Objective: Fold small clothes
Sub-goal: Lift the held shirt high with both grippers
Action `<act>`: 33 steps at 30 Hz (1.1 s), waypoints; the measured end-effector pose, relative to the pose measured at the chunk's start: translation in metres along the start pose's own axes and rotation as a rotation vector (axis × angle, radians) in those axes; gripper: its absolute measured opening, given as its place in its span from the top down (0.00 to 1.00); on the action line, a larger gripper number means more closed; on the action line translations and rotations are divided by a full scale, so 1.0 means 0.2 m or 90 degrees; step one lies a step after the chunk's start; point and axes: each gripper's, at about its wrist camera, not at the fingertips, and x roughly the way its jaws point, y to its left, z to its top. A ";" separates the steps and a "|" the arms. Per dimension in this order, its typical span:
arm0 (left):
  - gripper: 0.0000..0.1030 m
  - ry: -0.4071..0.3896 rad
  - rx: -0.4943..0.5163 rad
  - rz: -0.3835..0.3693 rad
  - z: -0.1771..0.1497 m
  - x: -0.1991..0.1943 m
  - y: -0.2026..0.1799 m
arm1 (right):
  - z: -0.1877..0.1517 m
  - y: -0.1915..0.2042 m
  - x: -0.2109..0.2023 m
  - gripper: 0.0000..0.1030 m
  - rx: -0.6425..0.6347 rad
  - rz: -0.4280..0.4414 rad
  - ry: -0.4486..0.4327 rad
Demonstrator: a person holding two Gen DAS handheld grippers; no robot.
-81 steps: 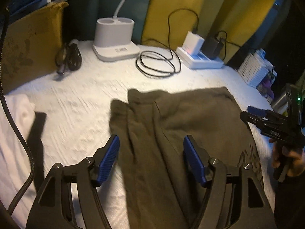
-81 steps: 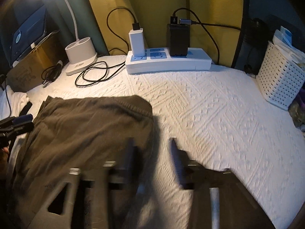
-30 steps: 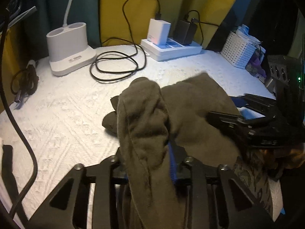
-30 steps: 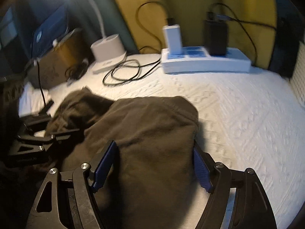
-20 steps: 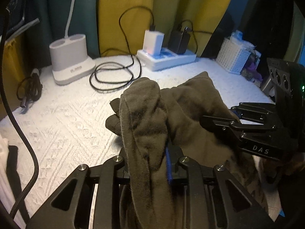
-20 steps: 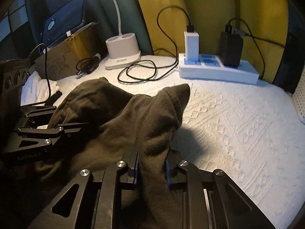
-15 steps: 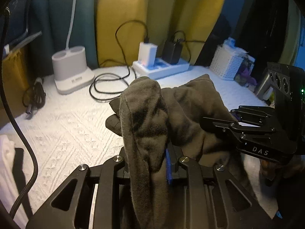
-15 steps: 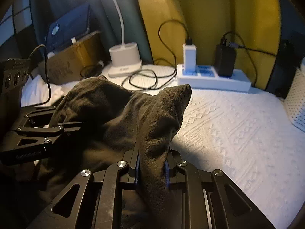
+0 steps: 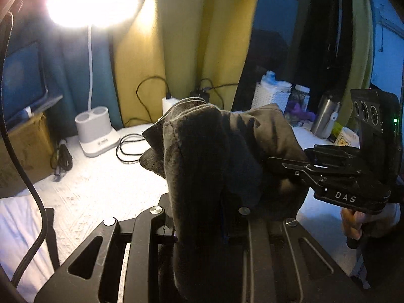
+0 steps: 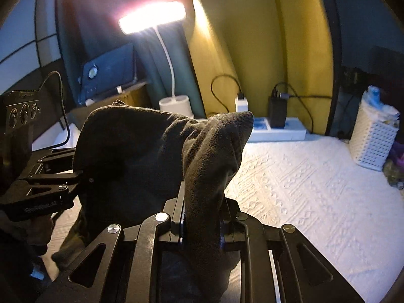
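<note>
A dark olive garment (image 9: 202, 156) hangs in the air between both grippers, well above the white textured bedspread (image 9: 96, 184). My left gripper (image 9: 199, 222) is shut on one bunched edge of it. My right gripper (image 10: 202, 217) is shut on another edge of the garment (image 10: 207, 161). The fabric hides both sets of fingertips. The right gripper also shows in the left wrist view (image 9: 335, 176), the left gripper in the right wrist view (image 10: 45, 186).
A lit white desk lamp (image 9: 97, 136), coiled black cables (image 9: 128, 149), a white power strip with chargers (image 10: 275, 128) and a white basket (image 10: 371, 139) line the back. A cardboard box (image 9: 22, 151) stands at left. A steel bottle (image 9: 324, 118) stands at right.
Both grippers closed on the garment and lifted it off the bedspread. In the last half second they have risen higher, tilting the views up toward the lamp.
</note>
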 end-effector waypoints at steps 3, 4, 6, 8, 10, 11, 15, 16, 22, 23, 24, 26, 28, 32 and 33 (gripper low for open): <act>0.79 -0.014 0.007 -0.004 0.01 -0.06 -0.03 | 0.00 0.03 -0.10 0.82 -0.004 -0.002 -0.022; 0.79 -0.019 0.011 -0.005 0.01 -0.08 -0.05 | 0.00 0.04 -0.14 0.82 -0.008 -0.004 -0.030; 0.79 -0.032 0.020 -0.002 0.02 -0.14 -0.08 | 0.00 0.06 -0.19 0.82 -0.012 -0.006 -0.041; 0.79 -0.046 0.026 0.001 0.02 -0.19 -0.11 | 0.00 0.08 -0.25 0.82 -0.018 -0.009 -0.054; 0.79 -0.056 0.025 0.004 0.02 -0.23 -0.13 | 0.00 0.10 -0.31 0.82 -0.024 -0.011 -0.066; 0.79 -0.060 0.019 0.015 0.02 -0.26 -0.14 | 0.00 0.11 -0.33 0.82 -0.027 -0.011 -0.072; 0.79 -0.068 0.009 0.033 0.02 -0.33 -0.16 | 0.00 0.19 -0.43 0.82 -0.045 -0.010 -0.092; 0.79 -0.071 0.006 0.036 0.02 -0.35 -0.16 | 0.00 0.21 -0.45 0.82 -0.051 -0.009 -0.099; 0.79 -0.114 0.016 0.060 0.00 -0.52 -0.20 | 0.01 0.33 -0.60 0.82 -0.086 -0.006 -0.135; 0.79 -0.127 0.022 0.064 0.00 -0.56 -0.21 | 0.02 0.34 -0.62 0.82 -0.091 -0.005 -0.141; 0.79 -0.133 0.024 0.066 -0.01 -0.58 -0.21 | 0.02 0.36 -0.65 0.82 -0.097 -0.004 -0.149; 0.79 -0.150 0.027 0.069 -0.01 -0.65 -0.21 | 0.03 0.41 -0.71 0.82 -0.110 -0.002 -0.166; 0.79 -0.162 0.030 0.073 -0.01 -0.70 -0.22 | 0.04 0.46 -0.76 0.82 -0.123 0.002 -0.182; 0.79 -0.189 0.038 0.086 0.00 -0.81 -0.23 | 0.07 0.55 -0.84 0.82 -0.150 0.009 -0.206; 0.79 -0.196 0.039 0.088 -0.01 -0.83 -0.23 | 0.07 0.58 -0.88 0.82 -0.155 0.011 -0.212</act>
